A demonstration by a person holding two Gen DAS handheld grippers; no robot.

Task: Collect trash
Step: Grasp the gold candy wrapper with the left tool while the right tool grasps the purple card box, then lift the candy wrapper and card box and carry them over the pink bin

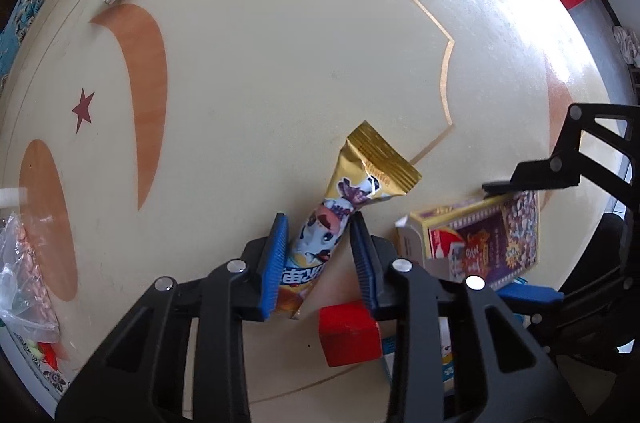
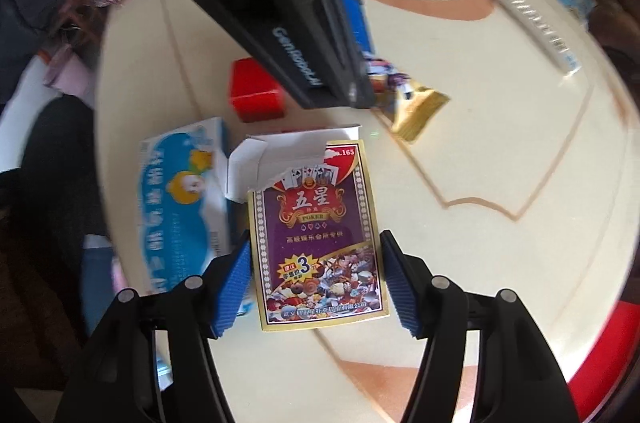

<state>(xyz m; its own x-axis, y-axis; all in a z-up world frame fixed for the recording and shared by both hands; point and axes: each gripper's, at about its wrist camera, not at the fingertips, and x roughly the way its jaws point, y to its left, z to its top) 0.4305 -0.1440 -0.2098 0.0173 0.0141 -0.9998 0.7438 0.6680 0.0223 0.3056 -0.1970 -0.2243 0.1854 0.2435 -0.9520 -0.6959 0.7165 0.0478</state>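
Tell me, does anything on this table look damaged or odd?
Yes. The card box between the right gripper's fingers has its top flap torn open with a ragged edge. The snack wrapper in the left gripper looks crumpled at its gold end.

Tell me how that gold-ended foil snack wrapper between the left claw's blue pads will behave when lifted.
The gold-ended foil snack wrapper looks crinkled and thin, so it will probably flop and crumple under the left claw. It looks flat, so it is likely very light. Its glossy film may slip against the blue pads unless pinched firmly.
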